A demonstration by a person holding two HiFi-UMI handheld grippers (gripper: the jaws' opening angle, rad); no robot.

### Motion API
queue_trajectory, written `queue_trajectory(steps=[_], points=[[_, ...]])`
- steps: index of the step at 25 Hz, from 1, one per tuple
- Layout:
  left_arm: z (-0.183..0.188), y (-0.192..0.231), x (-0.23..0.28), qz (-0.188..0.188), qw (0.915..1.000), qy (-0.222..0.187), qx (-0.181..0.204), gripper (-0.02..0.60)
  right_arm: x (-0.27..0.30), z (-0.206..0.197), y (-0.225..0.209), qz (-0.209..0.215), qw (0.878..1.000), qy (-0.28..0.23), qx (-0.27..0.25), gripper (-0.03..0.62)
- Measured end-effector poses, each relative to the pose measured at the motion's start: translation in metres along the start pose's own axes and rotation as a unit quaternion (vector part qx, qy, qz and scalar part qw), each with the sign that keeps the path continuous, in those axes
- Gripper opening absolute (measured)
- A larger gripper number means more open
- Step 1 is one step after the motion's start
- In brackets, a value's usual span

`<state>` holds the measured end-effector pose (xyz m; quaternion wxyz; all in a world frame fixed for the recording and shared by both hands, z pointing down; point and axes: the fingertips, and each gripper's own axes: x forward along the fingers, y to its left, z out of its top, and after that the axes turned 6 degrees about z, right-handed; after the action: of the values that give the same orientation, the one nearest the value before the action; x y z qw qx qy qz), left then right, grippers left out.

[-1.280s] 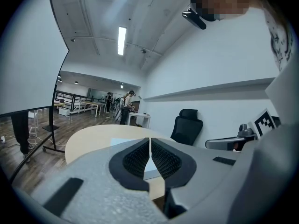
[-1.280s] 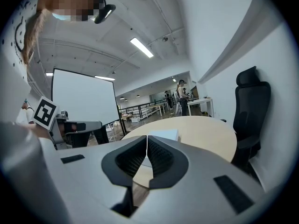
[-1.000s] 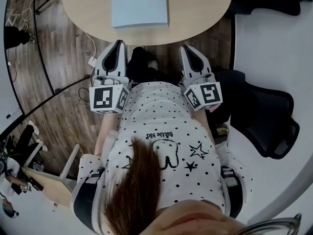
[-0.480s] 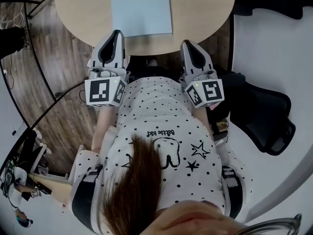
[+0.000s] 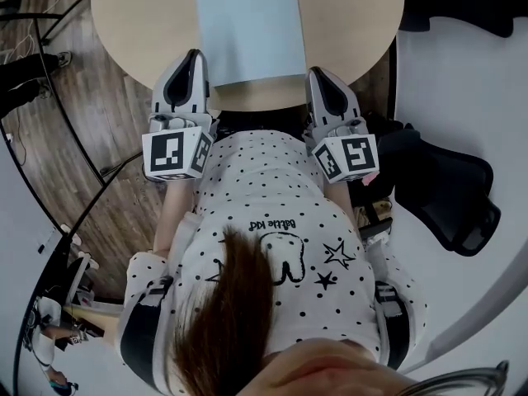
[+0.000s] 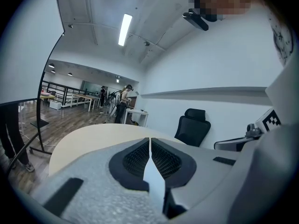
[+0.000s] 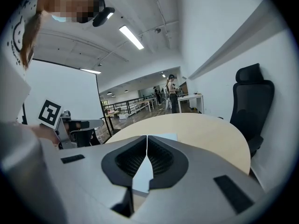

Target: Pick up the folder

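Closest in, the person's dotted shirt fills the lower part of the head view. Just ahead of it, the left gripper and right gripper are held side by side and apart from each other. Both have their jaws pressed fully together with nothing between them. Their tips reach the near rim of the round wooden table. The pale blue folder lies flat on it, close to that near edge, just ahead and between the two grippers. A black office chair stands off to the right.
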<state>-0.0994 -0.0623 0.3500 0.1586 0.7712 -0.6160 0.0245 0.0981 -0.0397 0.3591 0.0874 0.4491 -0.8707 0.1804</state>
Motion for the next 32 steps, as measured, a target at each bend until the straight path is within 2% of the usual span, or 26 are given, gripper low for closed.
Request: queue_trajectory(steps=[3, 11, 22, 32], points=[[-0.01, 0.001, 0.008, -0.014, 0.9998, 0.016, 0.001, 0.026, 0.002, -0.007, -0.001, -0.009, 1.0, 0.005, 0.011, 0.009], [-0.032, 0.012, 0.019, -0.006, 0.998, 0.059, -0.022, 0.026, 0.014, -0.016, -0.007, -0.027, 0.999, 0.026, 0.026, 0.009], [-0.023, 0.013, 0.035, 0.005, 0.9988, 0.046, -0.017, 0.026, 0.022, 0.001, -0.019, -0.017, 0.999, 0.027, 0.003, 0.011], [-0.03, 0.016, 0.037, 0.002, 0.998, 0.062, -0.007, 0.028, 0.035, 0.008, -0.017, 0.011, 1.0, 0.016, 0.005, 0.012]])
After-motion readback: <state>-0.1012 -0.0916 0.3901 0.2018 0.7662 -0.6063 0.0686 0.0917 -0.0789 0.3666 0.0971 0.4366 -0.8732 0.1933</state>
